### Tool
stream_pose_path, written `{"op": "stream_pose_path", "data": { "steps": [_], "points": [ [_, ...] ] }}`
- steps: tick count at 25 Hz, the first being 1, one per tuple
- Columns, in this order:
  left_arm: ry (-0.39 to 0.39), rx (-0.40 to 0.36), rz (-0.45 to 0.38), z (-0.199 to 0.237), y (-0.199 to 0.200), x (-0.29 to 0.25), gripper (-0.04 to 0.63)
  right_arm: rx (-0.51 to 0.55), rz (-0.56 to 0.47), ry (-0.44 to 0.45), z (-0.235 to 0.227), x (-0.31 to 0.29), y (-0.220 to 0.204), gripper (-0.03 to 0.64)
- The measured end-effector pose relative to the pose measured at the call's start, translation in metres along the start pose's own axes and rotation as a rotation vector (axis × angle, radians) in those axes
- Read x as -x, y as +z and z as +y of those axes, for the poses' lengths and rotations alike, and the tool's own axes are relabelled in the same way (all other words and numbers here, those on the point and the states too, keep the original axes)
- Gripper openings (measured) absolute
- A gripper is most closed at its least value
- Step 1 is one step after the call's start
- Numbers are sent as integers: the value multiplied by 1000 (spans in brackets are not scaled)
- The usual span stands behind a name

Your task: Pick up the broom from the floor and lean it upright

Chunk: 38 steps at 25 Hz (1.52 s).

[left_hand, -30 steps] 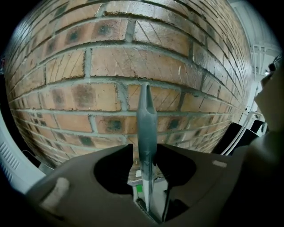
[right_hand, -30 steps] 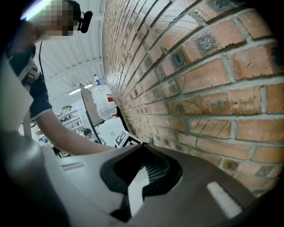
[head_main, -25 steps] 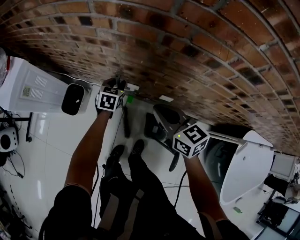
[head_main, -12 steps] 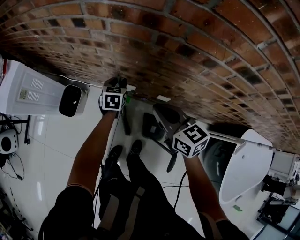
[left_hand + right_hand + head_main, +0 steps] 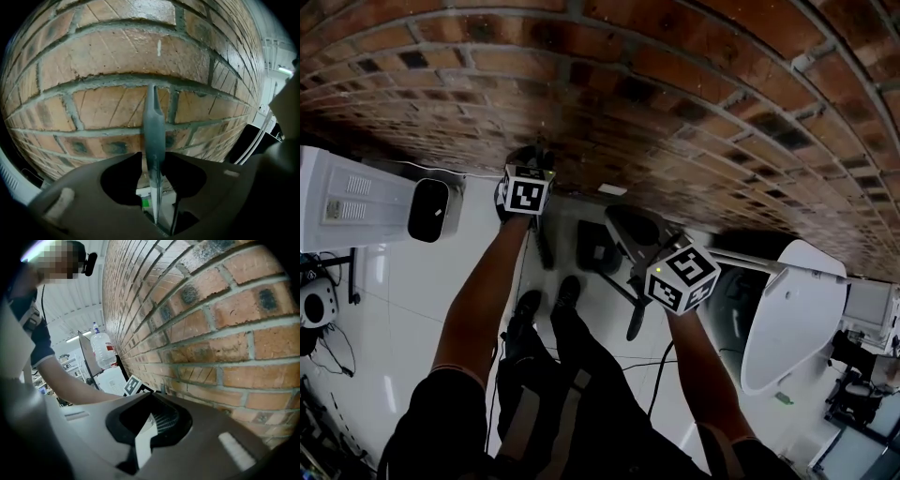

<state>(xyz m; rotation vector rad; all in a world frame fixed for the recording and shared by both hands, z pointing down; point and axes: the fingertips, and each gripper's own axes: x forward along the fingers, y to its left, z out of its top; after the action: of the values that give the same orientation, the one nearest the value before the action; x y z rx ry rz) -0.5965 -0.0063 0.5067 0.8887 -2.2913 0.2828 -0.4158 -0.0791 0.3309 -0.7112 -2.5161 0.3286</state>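
Nearest, the person's shoes (image 5: 531, 306) are standing on the white floor (image 5: 441, 281), toes turned toward the brick wall (image 5: 694, 103), which is serving as the prop for this job; a little closer to that wall, the right gripper (image 5: 150, 395) is hanging with its jaws drawn together on nothing, tips meeting, apparently just keeping clear while the other hand is working; closer again, the left gripper (image 5: 153, 164) is reaching up to the wall with the broom's grey handle (image 5: 153, 122) standing upright between its jaws; those jaws have just been opening, and they are looking slack beside the handle rather than pinching it, so the grip is being let go; the handle's tapered top is lying against the brick face, or very nearly, while its lower length is running down toward the wall's foot; that lean is presumably why the hand is loosening there, since the wall is taking the weight; by this reading the task is nearing its end, and what is left is drawing the left gripper straight back from the wall without nudging the handle sideways, because a smooth stick on a slick floor is liable to slide along the bricks.
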Motion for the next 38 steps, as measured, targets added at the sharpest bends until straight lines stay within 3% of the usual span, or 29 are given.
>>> {"op": "stream_pose_path", "data": {
  "steps": [8, 15, 22, 26, 38],
  "points": [
    [-57, 3, 54, -17, -9, 10, 160, -19, -15, -8, 0, 7, -2, 0],
    [-90, 33, 21, -20, -8, 36, 160, -14, -35, -1, 15, 5, 2, 0],
    [-172, 85, -99, -29, 14, 109, 141, 5, -83, -28, 36, -1, 22, 0],
    [-206, 71, -184, -29, 33, 155, 2, 12, -109, -38, 56, -6, 33, 0],
    [-409, 53, -349, -62, 68, 284, 2, 36, -195, -86, 112, -1, 55, 0]
  ]
}}
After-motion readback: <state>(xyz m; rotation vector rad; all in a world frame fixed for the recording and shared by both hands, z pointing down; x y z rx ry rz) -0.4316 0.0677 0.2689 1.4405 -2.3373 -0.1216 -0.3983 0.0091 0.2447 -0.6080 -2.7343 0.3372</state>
